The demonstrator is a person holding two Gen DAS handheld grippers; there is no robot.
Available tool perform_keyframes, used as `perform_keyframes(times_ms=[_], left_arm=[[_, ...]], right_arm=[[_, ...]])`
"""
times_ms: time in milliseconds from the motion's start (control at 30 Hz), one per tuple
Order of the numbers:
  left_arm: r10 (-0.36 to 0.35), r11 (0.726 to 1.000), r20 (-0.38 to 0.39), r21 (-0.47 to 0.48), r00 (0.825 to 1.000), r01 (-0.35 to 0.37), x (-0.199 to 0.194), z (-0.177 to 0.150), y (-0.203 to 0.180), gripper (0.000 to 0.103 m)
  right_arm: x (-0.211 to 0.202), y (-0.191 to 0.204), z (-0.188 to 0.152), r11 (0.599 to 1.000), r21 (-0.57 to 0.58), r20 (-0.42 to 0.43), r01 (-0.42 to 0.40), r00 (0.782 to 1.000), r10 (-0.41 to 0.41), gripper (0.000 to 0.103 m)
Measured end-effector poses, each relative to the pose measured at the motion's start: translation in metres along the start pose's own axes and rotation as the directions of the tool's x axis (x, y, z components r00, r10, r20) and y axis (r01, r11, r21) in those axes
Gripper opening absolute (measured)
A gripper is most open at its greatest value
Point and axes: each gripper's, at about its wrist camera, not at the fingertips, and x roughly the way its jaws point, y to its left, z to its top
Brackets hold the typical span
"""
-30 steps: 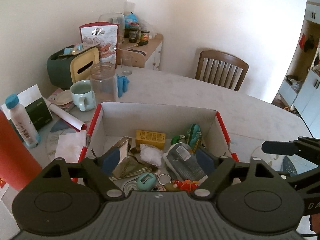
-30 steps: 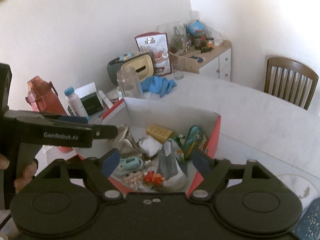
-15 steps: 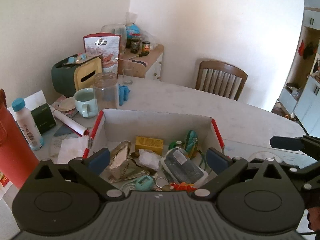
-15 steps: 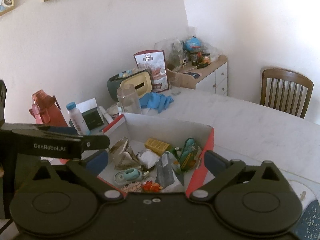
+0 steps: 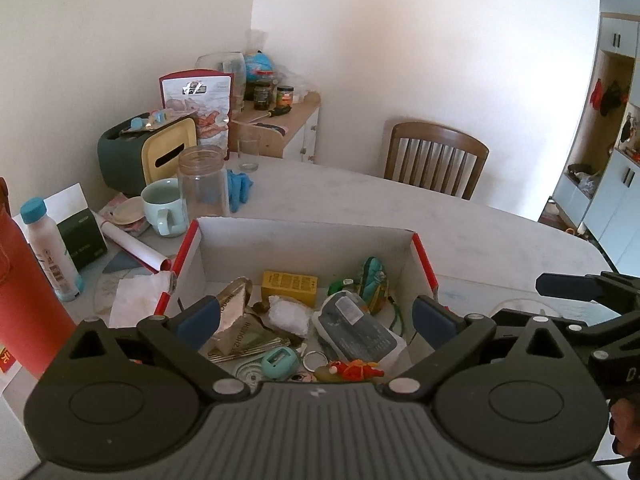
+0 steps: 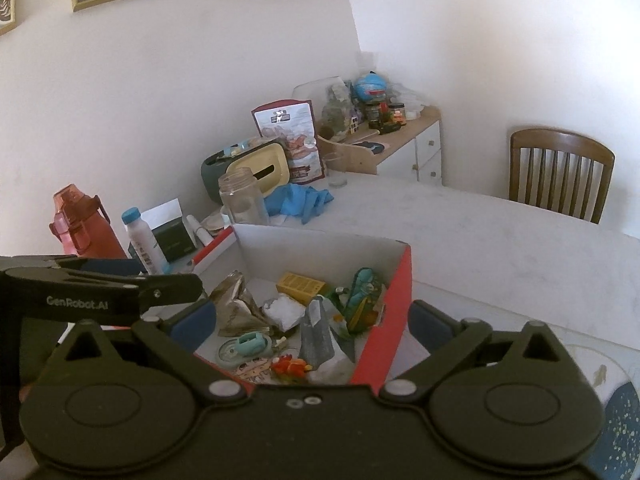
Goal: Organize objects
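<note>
Left wrist view: left gripper (image 5: pixel 316 318) wide, empty, above red-edged white cardboard box (image 5: pixel 304 236) of clutter; right gripper (image 6: pixel 310 318) likewise wide, presumably choosing a pick.

The box (image 5: pixel 424 264) is coloured red outside and white inside. A yellow carton (image 5: pixel 289 282), a teal sharpener (image 5: pixel 280 362) and an orange toy (image 5: pixel 356 370) are seen in it. The mug (image 5: pixel 162 204) is pale green, the gloves (image 6: pixel 300 198) blue, the flask (image 6: pixel 82 224) red. The table (image 6: pixel 500 236) is mottled white.
</note>
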Motion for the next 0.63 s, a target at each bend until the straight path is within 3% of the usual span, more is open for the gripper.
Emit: perform_keyframes(times_ms=[633], left_arm=[[0.024, 1.0, 0.002, 0.005, 1.0, -0.024, 0.0005, -0.002, -0.0066, 0.103]], right_arm=[[-0.001, -0.003, -0.0046, 1.0, 0.005, -0.006, 0.001, 1.0, -0.001, 0.102]])
